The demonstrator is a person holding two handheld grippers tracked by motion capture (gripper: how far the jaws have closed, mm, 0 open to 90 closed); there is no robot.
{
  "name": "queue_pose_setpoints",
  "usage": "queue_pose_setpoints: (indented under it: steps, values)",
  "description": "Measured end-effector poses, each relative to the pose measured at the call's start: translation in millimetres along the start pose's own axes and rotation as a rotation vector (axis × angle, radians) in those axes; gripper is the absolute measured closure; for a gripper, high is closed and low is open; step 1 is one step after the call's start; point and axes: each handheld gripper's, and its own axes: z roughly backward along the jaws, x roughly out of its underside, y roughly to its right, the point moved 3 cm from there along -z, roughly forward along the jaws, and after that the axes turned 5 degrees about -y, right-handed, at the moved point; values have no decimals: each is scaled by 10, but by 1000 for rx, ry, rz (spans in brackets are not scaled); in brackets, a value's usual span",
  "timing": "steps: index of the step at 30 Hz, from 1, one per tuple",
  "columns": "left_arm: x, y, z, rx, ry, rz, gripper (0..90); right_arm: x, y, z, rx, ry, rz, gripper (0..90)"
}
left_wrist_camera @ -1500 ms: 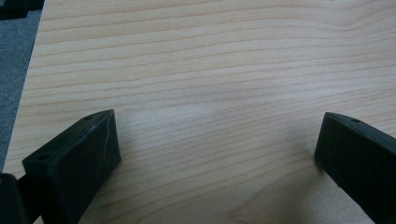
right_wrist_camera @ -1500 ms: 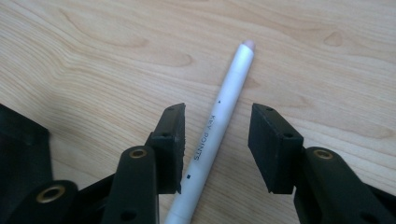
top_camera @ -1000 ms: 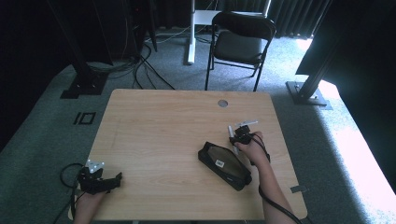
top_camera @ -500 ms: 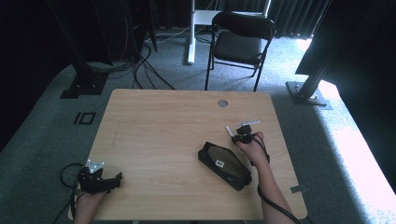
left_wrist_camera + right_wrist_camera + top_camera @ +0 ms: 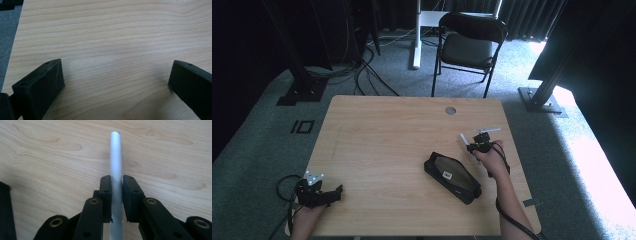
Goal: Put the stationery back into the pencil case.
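A slim silver-white pen [image 5: 115, 157] is clamped lengthwise between the pads of my right gripper [image 5: 116, 195], its rounded tip pointing away over the wood. From above, my right gripper [image 5: 479, 143] is at the table's right side with the pen's [image 5: 464, 139] end sticking out to its left. A flat black pouch [image 5: 452, 176] lies on the table just left of that hand; one corner [image 5: 4, 207] also appears in the right gripper view. At the table's front left corner my left gripper [image 5: 319, 193] rests, open [image 5: 115, 80], with bare wood between its jaws.
The wooden table [image 5: 387, 135] has a round cable hole [image 5: 450, 110] near its far edge. A black folding chair [image 5: 472, 45] stands behind the table, with cables [image 5: 372, 75] and dark stand bases on the carpet.
My right gripper has shifted slightly to the right and lifted a little with the pen in it. The left gripper and the pouch have not moved.
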Motion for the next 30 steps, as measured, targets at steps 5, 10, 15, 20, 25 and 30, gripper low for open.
queue_pose_setpoints:
  steps: [5,10,15,20,25,30]
  values:
    - [0,0,0,0,0,0,4,5,27,117,-11,8,8,785]
    - [0,0,0,0,0,0,4,-3,13,236,-25,24,18,786]
    - [0,0,0,0,0,0,4,-8,-15,356,-31,36,28,785]
    - [0,0,0,0,0,0,4,2,-71,463,-58,47,43,785]
    - [0,-1,1,0,-1,-1,4,-5,-123,561,-87,67,47,786]
    - [0,-1,1,0,-1,-1,4,-8,-187,672,-117,81,67,785]
